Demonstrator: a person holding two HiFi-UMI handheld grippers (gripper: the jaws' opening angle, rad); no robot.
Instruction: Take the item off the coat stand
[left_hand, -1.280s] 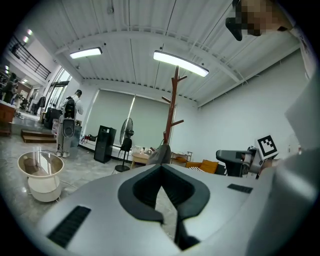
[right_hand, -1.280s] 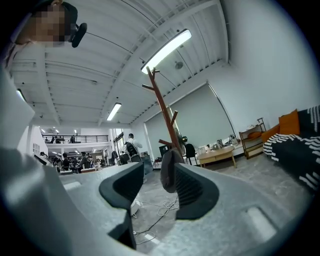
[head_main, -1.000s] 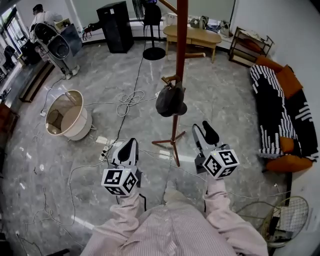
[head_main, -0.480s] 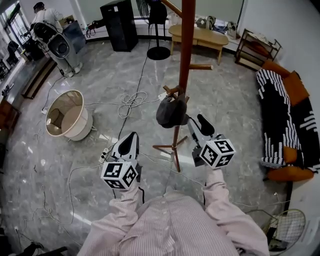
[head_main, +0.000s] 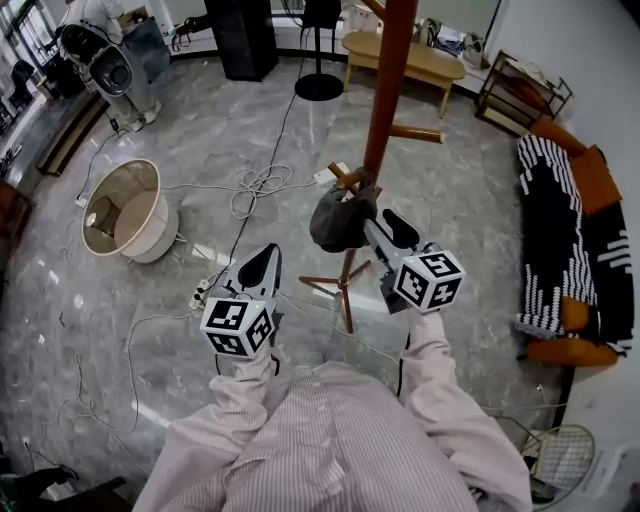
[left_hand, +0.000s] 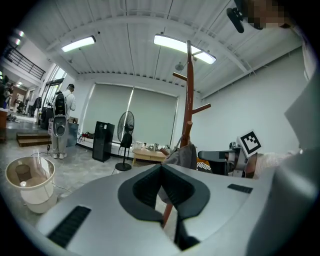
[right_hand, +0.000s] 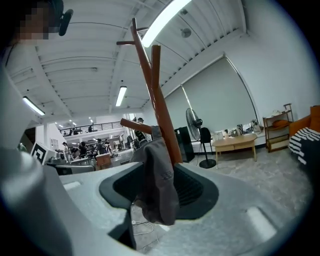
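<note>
A dark grey cap (head_main: 338, 218) hangs on a low peg of the red-brown wooden coat stand (head_main: 392, 90). My right gripper (head_main: 383, 226) is open at the cap's right side. In the right gripper view the cap (right_hand: 161, 195) hangs between the two dark pads of the right gripper (right_hand: 160, 175), just in front of the coat stand's pole (right_hand: 162, 110). My left gripper (head_main: 262, 263) is shut and empty, lower left of the cap and apart from it. In the left gripper view the left gripper (left_hand: 161, 170) points toward the cap (left_hand: 184, 156).
A beige bucket (head_main: 125, 210) stands on the marble floor at left, with loose cables (head_main: 255, 190) and a power strip (head_main: 205, 293) nearby. A striped sofa (head_main: 565, 210) lines the right wall. A wooden table (head_main: 410, 55), a fan base (head_main: 320, 85) and a black speaker (head_main: 240, 35) stand behind.
The right gripper has moved forward and left up to the cap, which now hangs between its jaws. The left gripper has hardly shifted. The view has come closer to the stand.
</note>
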